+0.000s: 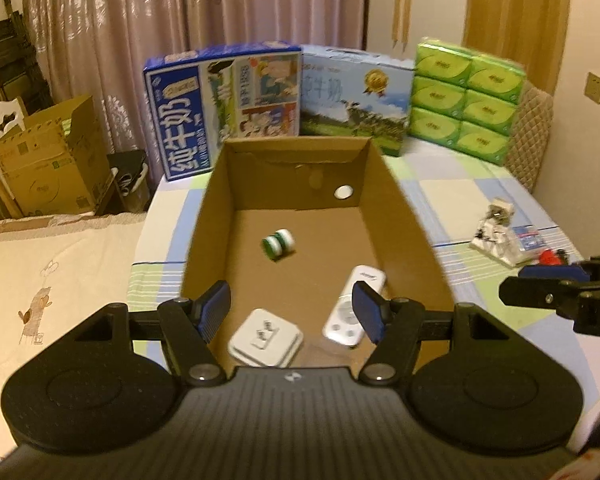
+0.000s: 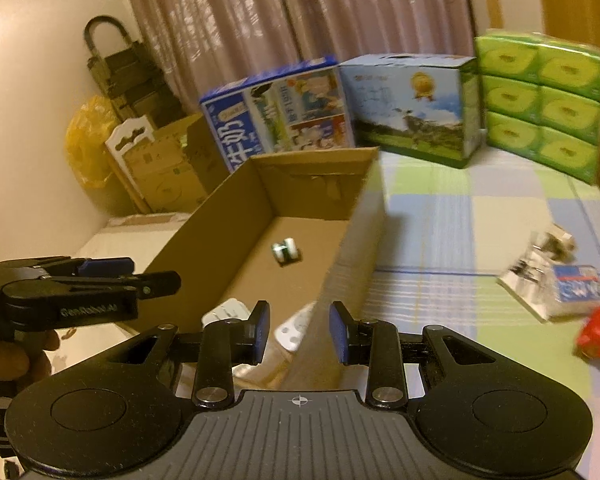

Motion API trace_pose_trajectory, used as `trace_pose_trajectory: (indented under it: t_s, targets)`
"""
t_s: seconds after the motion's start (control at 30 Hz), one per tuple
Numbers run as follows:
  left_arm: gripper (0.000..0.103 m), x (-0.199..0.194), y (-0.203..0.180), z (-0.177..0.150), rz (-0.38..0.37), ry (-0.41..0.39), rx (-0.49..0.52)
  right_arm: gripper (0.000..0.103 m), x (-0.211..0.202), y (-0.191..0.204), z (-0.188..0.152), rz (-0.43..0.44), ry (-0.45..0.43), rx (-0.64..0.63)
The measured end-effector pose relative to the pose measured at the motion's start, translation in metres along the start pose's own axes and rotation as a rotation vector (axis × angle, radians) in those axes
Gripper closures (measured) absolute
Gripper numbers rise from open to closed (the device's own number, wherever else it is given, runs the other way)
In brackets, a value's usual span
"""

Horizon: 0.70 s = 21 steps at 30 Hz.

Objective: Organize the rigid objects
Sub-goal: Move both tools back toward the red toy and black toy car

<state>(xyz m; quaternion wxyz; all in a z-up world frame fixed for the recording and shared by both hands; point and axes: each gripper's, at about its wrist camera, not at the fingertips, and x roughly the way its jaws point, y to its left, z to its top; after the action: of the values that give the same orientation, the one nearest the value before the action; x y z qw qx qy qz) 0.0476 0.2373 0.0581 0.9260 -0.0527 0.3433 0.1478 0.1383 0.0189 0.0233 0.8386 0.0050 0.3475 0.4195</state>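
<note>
Here, the left gripper hangs over the near end of an open brown cardboard box, its blue-padded fingers spread wide and grasping nothing. Between them, on the box floor, lie a stack of white square wall sockets and a slim white remote control lying at a slant, its round button pad toward the camera. Farther in sits a small green-and-white striped cylinder on its side, apart from the other two.

The right gripper straddles the box's right wall, fingers released and empty, one on either side of the cardboard without visibly touching it. Through that camera the remote and sockets show only partly, blurred.

The box rests on a bed with a pale blue, green and white checked cover. To its right on the cover lie a small white toy figure on clear packaging and a red object, too blurred to identify. Behind the box stand two blue milk cartons and a pack of green tissue bundles, before a pinkish curtain.
</note>
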Motion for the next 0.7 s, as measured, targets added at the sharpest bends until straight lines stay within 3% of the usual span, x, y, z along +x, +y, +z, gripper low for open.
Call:
trace_pose_trajectory:
  t_s: [0.17, 0.23, 0.33, 0.7]
  targets:
    - [0.034, -0.017, -0.032, 0.001, -0.035, -0.030, 0.011, 0.066, -0.039, -0.026, -0.018, -0.074, -0.027, 0.051]
    - [0.029, -0.022, -0.047, 0.001, -0.056, -0.038, 0.019, 0.047, -0.055, -0.040, -0.026, -0.106, -0.035, 0.079]
    - [0.025, -0.025, -0.073, 0.003, -0.094, -0.044, 0.037, 0.035, -0.080, -0.062, -0.037, -0.147, -0.045, 0.119]
    - [0.016, -0.018, -0.172, 0.001, -0.225, -0.040, 0.130, 0.030, -0.159, -0.141, -0.072, -0.305, -0.065, 0.265]
